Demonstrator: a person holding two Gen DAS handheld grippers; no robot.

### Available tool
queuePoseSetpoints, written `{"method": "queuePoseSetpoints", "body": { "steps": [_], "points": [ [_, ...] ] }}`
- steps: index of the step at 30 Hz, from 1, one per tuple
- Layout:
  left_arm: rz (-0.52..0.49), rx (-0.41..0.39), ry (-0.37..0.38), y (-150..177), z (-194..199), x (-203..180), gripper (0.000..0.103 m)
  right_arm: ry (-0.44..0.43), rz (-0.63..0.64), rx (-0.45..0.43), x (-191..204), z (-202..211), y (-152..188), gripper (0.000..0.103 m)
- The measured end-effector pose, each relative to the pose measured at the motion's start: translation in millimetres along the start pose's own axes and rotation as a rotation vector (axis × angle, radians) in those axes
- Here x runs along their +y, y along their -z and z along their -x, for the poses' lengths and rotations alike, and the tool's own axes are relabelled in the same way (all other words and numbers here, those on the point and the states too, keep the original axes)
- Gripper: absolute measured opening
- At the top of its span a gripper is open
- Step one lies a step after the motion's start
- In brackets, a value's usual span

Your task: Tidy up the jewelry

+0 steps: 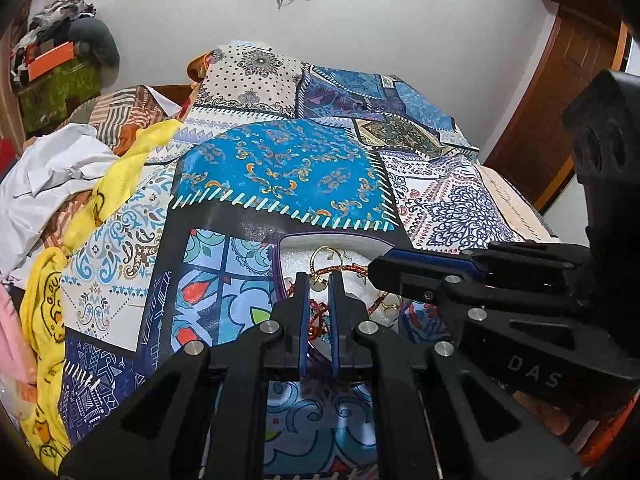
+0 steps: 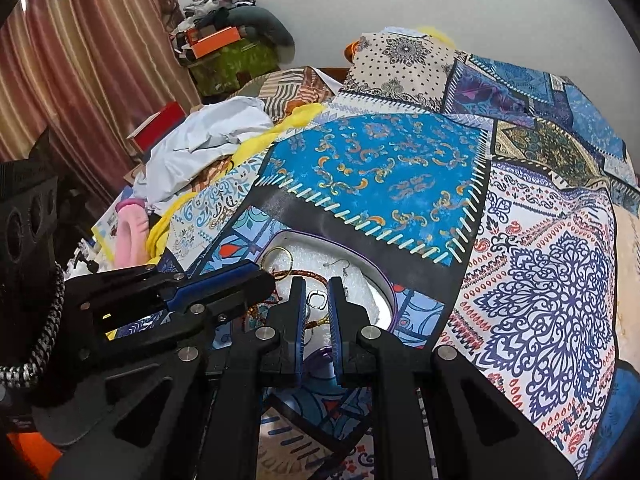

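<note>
A bed is taking up most of the room, covered by a patchwork spread in blues, whites and black, and along its far left side a white cloth and a yellow cloth are lying crumpled in a heap. Beyond them a pile of clothes is sitting on a green box against the white wall, with striped curtains hanging beside it. On the near part of the bed a white tray with a purple rim is lying flat, and the jewelry is sitting in it, tangled together: a gold bangle near the tray's back edge, a red-and-gold braided cord running across the middle, a thin hook earring just behind it, and a square silver ring in front. Both grippers are hanging over the tray and crowding it, each one blocking part of the view of the pieces. The left gripper is pointing down at the cord and bangle with its jaws pressed nearly together, nothing pinched. The right gripper is reaching in just beside it, jaws likewise drawn close and holding nothing, the silver ring showing in the slit between them.
</note>
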State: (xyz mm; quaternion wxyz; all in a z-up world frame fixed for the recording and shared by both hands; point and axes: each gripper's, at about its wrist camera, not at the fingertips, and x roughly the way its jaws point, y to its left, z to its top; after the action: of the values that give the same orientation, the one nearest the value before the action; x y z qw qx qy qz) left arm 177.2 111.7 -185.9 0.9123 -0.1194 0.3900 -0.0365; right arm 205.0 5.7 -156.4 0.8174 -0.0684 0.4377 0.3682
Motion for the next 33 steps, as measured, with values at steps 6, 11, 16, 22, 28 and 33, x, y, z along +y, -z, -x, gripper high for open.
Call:
{"method": "queuePoseSetpoints", "body": {
  "steps": [6, 11, 16, 22, 28, 33],
  "points": [
    [-0.025, -0.011, -0.028, -1.2, 9.0, -7.4, 0.007, 0.016, -0.003, -0.006, -0.9, 5.6, -0.6, 0.018],
    [-0.017, -0.038, -0.043, -6.4, 25.2, -9.1, 0.007, 0.036, -0.011, -0.056, -2.4, 27.0, -1.8, 0.028],
    [-0.023, -0.107, -0.062, -15.2, 57.3, -16.1, 0.007, 0.069, -0.017, -0.153, -2.4, 66.2, -6.6, 0.028],
    [-0.054, -0.257, -0.098, -27.4, 119.1, -37.2, 0.007, 0.104, -0.009, -0.351, 8.5, 141.5, -8.8, 0.028],
    [-0.097, -0.459, -0.123, -26.6, 198.8, -67.8, 0.012, 0.122, 0.022, -0.552, 33.3, 212.5, 3.7, 0.028],
    [-0.114, -0.583, -0.153, -15.9, 245.9, -89.9, 0.047, 0.167, 0.051, -0.696, 55.9, 255.6, 23.3, 0.046]
  ]
}}
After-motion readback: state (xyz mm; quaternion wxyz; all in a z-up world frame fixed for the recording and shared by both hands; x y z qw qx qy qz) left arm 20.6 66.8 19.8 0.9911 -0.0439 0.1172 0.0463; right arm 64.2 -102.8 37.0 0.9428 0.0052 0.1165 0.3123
